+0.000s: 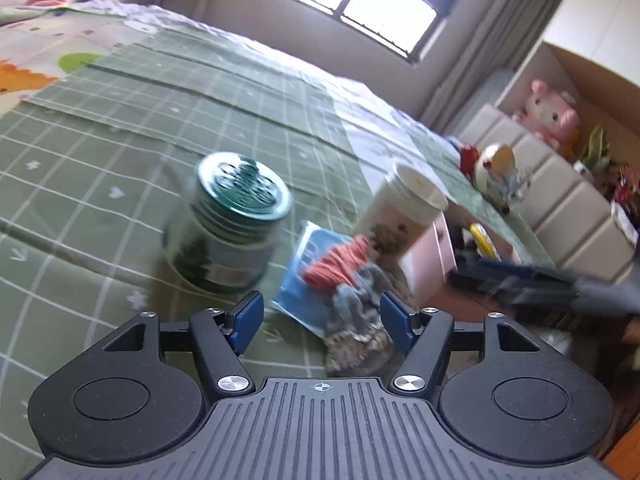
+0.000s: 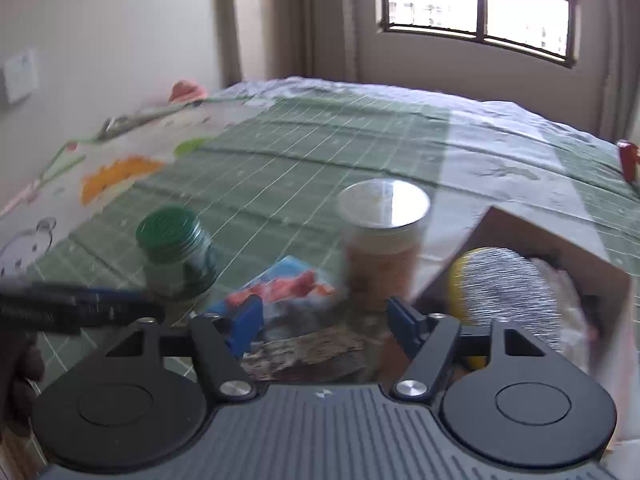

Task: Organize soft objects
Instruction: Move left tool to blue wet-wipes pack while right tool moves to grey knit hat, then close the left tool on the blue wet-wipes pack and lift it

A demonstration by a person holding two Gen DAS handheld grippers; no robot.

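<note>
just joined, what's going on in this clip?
A person holds two grippers over a bed with a green checked cover. Both the left gripper and the right gripper have jaws open, holding nothing. Just ahead lies a pile of soft grey and orange cloth on a blue packet, between a green-lidded glass jar and a silver-lidded clear jar. Frames are motion-blurred.

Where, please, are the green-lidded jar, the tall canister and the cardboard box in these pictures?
green-lidded jar (image 1: 244, 186): left wrist view, on its embossed green lid.
tall canister (image 2: 383, 204): right wrist view, on its shiny flat lid.
cardboard box (image 2: 532, 228): right wrist view, on its upper flap.
</note>
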